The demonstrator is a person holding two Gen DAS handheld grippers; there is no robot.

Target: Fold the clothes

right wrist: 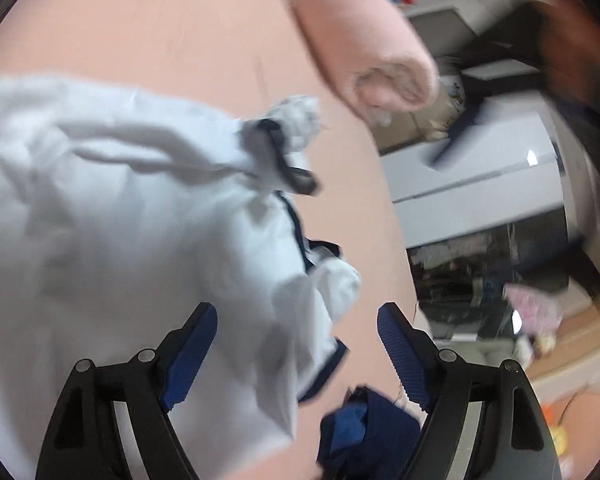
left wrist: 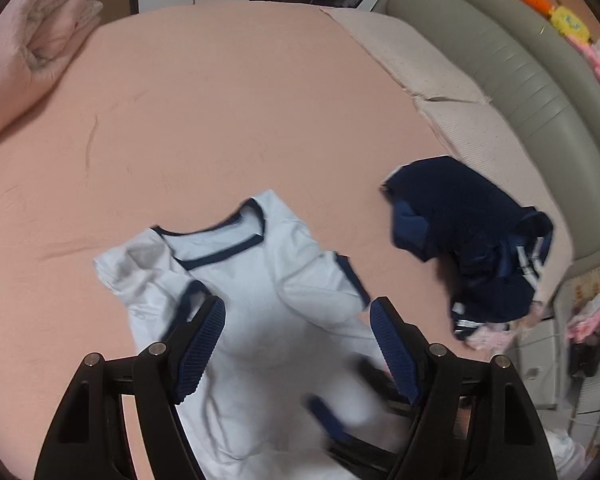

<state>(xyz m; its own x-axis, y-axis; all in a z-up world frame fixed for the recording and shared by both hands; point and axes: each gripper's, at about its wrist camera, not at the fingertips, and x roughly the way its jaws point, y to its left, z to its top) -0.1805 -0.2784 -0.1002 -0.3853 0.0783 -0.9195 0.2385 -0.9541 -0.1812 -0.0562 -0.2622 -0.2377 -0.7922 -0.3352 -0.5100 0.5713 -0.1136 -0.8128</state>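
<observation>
White, limp cotton shirt with navy trim lies rumpled mid-bed; it looks light and floppy, best pinched at the shoulder seams. Both grippers' jaws stand spread, holding nothing.

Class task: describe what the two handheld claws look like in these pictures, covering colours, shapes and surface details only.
Both look alike. The left claw has two black plastic arms that fan out in a V, with cut-out slots and round silver pivot pins. Each finger carries a long blue pad with fine ribbing. The right claw has the same black slotted arms, silver pins and ribbed blue pads. No cables, markings or sleeves show.
</observation>
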